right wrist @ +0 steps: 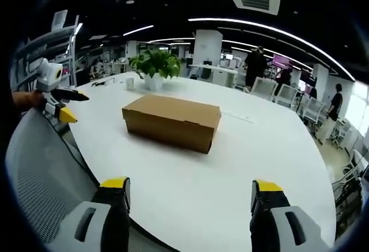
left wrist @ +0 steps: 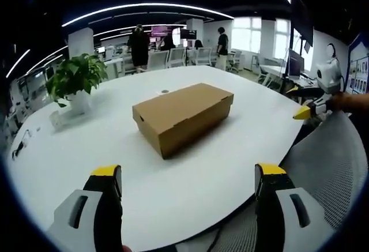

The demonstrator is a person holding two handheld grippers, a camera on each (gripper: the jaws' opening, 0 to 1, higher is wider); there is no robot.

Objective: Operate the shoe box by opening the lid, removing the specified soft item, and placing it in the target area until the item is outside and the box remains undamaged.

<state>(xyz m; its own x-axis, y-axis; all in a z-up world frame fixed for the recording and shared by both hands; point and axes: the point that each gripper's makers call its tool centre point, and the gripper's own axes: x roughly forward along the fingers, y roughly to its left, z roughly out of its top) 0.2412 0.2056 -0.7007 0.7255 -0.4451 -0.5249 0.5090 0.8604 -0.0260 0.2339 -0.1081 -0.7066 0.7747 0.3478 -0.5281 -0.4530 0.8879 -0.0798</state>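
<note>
A closed brown cardboard shoe box lies on the white table, its lid down. In the left gripper view my left gripper hangs over the table's near edge, short of the box, jaws wide apart and holding nothing. At the right of that view my right gripper hovers by the table's edge, held by a hand. In the right gripper view the box sits ahead of my right gripper, which is open with nothing in it. My left gripper shows at the left there. The box's contents are hidden.
A potted green plant stands on the table beyond the box, with a small white cup near it. A grey mesh chair back sits at the near table edge between the grippers. Office chairs and people stand far behind.
</note>
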